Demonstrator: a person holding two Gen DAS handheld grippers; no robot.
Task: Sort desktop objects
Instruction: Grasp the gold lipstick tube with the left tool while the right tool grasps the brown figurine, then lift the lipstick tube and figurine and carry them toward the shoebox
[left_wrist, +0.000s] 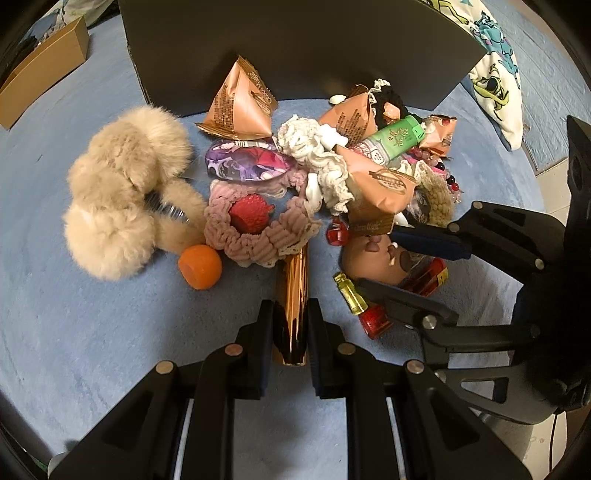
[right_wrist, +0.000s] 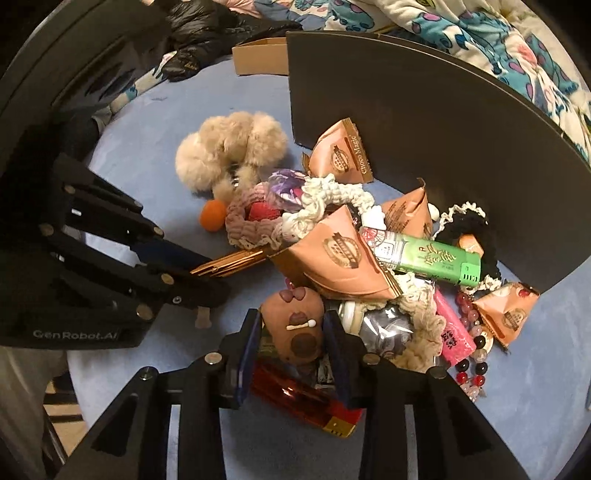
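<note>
A pile of small objects lies on a blue cloth. My left gripper (left_wrist: 290, 314) is shut on a shiny rose-gold tube (left_wrist: 293, 295), whose far end lies under a pink scrunchie (left_wrist: 255, 236); the tube also shows in the right wrist view (right_wrist: 229, 266). My right gripper (right_wrist: 291, 325) has its fingers on both sides of a brown potato-face toy (right_wrist: 295, 328), closed against it; the toy shows in the left wrist view (left_wrist: 376, 258). A red lighter (right_wrist: 303, 402) lies under the toy.
A fluffy beige hair clip (left_wrist: 122, 192), orange ball (left_wrist: 200, 266), green lighter (left_wrist: 395, 138), several pink snack packets (left_wrist: 240, 103), cream scrunchie (left_wrist: 317, 151), bead bracelet (right_wrist: 472, 332) and pink packet (right_wrist: 452, 328) lie around. A dark curved board (left_wrist: 295, 48) stands behind. A cardboard box (left_wrist: 40, 66) lies far left.
</note>
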